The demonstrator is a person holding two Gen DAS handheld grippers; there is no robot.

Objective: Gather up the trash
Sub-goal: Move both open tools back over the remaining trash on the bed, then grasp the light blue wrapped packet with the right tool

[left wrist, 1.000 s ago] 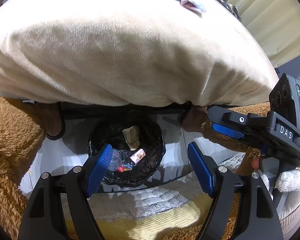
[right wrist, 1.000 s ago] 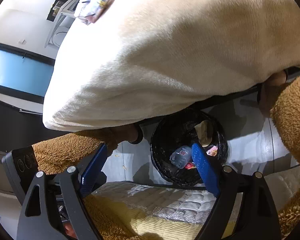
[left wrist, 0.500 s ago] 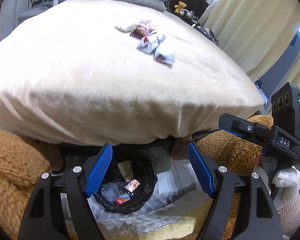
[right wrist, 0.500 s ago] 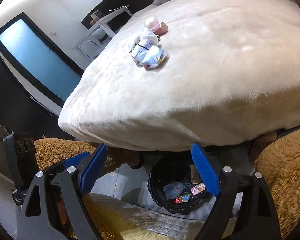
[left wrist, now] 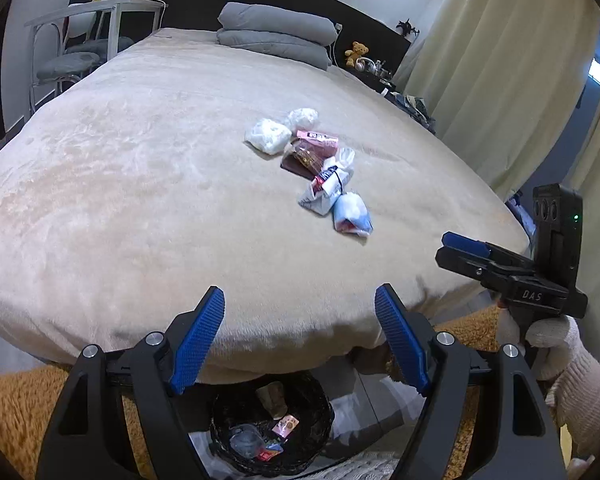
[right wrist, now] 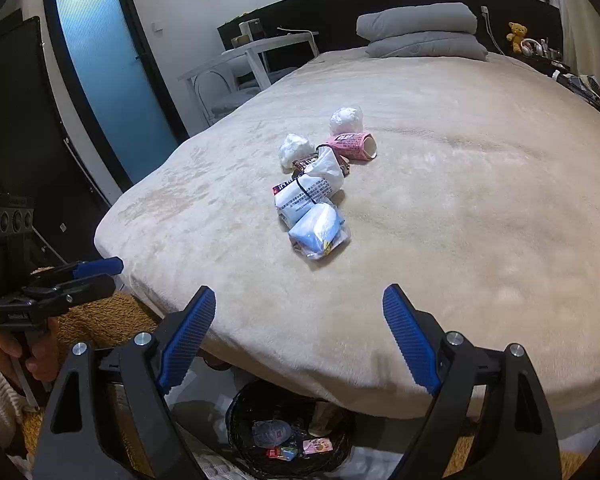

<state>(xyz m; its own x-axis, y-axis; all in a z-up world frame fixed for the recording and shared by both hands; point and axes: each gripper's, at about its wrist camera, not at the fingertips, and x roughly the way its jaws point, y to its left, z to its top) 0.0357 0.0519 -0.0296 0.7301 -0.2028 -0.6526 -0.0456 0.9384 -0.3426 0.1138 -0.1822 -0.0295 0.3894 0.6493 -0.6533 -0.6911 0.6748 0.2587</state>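
A pile of trash lies on the cream bed [left wrist: 140,184]: a blue-white packet [left wrist: 351,214] [right wrist: 318,230] nearest, a white wrapper [left wrist: 324,190] [right wrist: 305,194], a brown wrapper [left wrist: 306,157], a pink paper cup [right wrist: 352,146] and two crumpled white tissues [left wrist: 268,136] [right wrist: 346,120]. A black trash basket [left wrist: 272,428] [right wrist: 290,432] with several scraps sits on the floor at the bed's foot. My left gripper [left wrist: 300,332] is open and empty above the basket. My right gripper [right wrist: 300,332] is open and empty beside it, also seen in the left wrist view [left wrist: 466,246].
Grey pillows [left wrist: 274,36] [right wrist: 420,30] lie at the bed's head. A white table and chair [left wrist: 84,40] stand at the left, curtains [left wrist: 500,80] at the right. A brown shaggy rug [left wrist: 16,412] covers the floor. A blue glass door [right wrist: 108,76] is at far left.
Both grippers have tilted up and risen from over the basket. The bed top and the trash pile have come into full view; the basket dropped to the bottom edge.
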